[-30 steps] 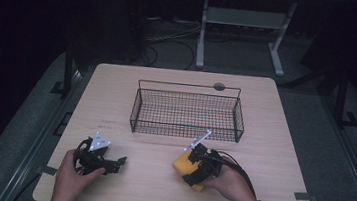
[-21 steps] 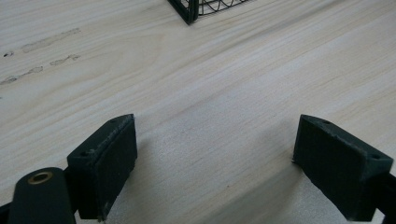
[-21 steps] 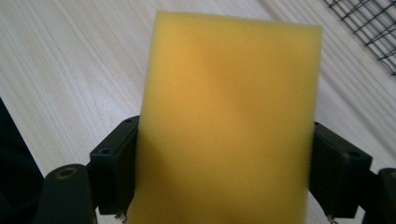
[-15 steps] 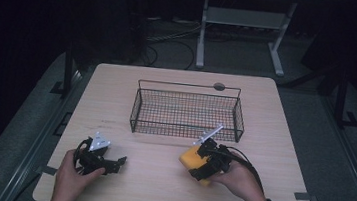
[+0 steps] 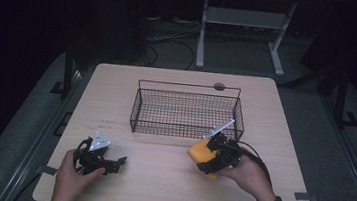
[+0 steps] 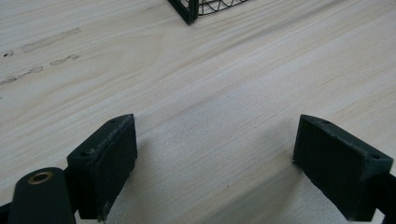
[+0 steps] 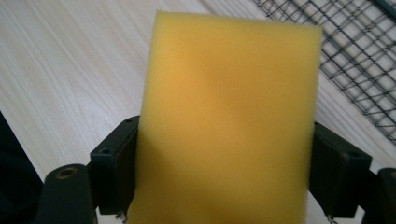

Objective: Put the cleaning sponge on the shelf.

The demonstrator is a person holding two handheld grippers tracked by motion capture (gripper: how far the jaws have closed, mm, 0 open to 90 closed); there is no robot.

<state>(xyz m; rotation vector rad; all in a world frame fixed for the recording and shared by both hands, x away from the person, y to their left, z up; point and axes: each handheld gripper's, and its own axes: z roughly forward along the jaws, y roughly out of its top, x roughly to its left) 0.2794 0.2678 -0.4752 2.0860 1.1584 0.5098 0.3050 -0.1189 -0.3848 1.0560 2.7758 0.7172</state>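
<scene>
Two grippers are in my hands. My left gripper (image 5: 118, 162) rests low on the table (image 5: 157, 189) at the left, with its jaws spread wide and only bare wood between them. One wire basket (image 5: 185, 112) stands in the middle of the table. My right gripper (image 5: 206, 160) pinches one yellow sponge (image 5: 198, 151) by its two sides, just in front of the basket's right corner. My right gripper view shows the sponge's (image 7: 231, 121) broad flat face, while the high view shows it as a small block.
</scene>
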